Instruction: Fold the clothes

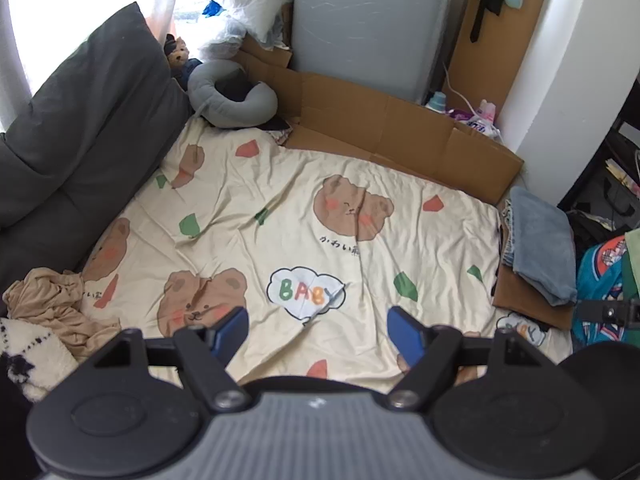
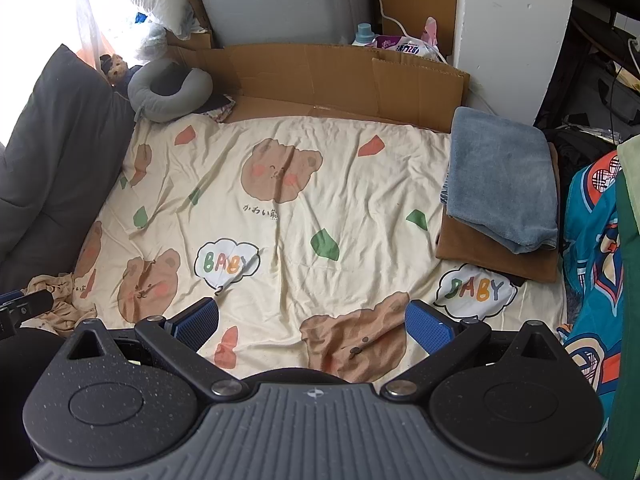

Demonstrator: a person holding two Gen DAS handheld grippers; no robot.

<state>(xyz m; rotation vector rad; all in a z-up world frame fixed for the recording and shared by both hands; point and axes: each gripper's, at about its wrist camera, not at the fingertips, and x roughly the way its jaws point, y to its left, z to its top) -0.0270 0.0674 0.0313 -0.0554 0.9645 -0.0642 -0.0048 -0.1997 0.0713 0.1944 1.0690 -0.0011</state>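
Folded clothes: a grey-blue folded towel [image 2: 502, 176] lies on top of a brown folded garment [image 2: 496, 254], the pair stacked at about three o'clock on the cream bear-print sheet [image 2: 320, 200], touching its right edge. An unfolded beige garment [image 1: 60, 304] lies crumpled at about eight o'clock on the sheet, beside a white fuzzy item with dark stitching [image 1: 24, 356]. Left gripper [image 1: 318, 330]: blue pads apart, nothing between them, hovering over the sheet near the "BABY" cloud print [image 1: 306, 292]; its jaws are easing slightly inward. Right gripper [image 2: 312, 324]: blue pads wide apart, empty, over a bear print at the near edge. Surroundings: a dark grey cushion [image 1: 80, 128] borders the sheet from nine to eleven o'clock; a grey neck pillow [image 2: 168, 90] and a small plush toy [image 2: 116, 66] sit at eleven o'clock; flattened cardboard [image 2: 344, 76] stands along the far edge at twelve o'clock, before a pale grey appliance [image 1: 372, 20]; detergent bottles and packets [image 2: 396, 42] stand at one o'clock. A teal patterned fabric [image 2: 592, 248] hangs at four o'clock, beside the stack. The middle of the sheet lies bare between both grippers and the stack.
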